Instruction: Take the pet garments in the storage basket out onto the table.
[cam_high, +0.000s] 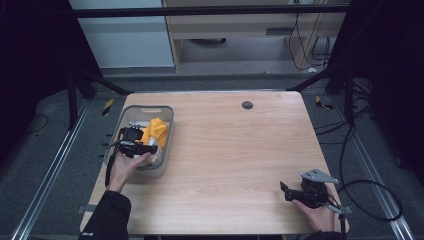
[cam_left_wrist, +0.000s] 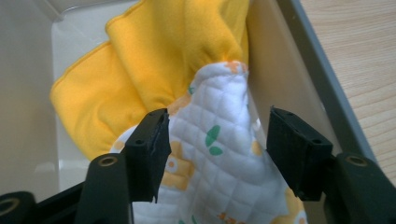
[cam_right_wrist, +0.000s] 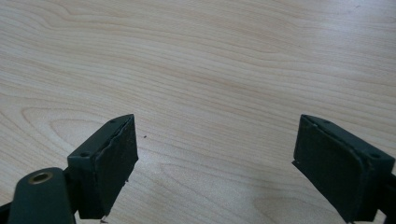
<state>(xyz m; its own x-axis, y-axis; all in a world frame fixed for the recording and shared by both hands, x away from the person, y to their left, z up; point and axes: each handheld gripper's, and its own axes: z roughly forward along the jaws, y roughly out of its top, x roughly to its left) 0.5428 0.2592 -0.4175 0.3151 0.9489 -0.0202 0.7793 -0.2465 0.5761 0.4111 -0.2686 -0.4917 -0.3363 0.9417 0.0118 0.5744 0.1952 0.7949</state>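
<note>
A grey plastic basket (cam_high: 146, 108) stands at the table's left edge, holding a yellow cloth (cam_high: 156, 129) and a white quilted cloth. My left gripper (cam_high: 151, 149) reaches into the basket from the near side. In the left gripper view, the left gripper (cam_left_wrist: 215, 154) is open, with the jaws either side of a raised fold of the white quilted cloth (cam_left_wrist: 224, 135), which has an orange and green flower print. The yellow cloth (cam_left_wrist: 154, 51) is bunched behind it against the basket wall (cam_left_wrist: 289, 60). My right gripper (cam_high: 286, 192) is open, low over bare wood at the near right (cam_right_wrist: 215, 163).
The wooden table (cam_high: 235, 145) has a small black round grommet (cam_high: 247, 105) near its far edge. A cable (cam_high: 372, 205) loops off the right gripper past the table's right edge. Dark frame bars and floor rails surround the table.
</note>
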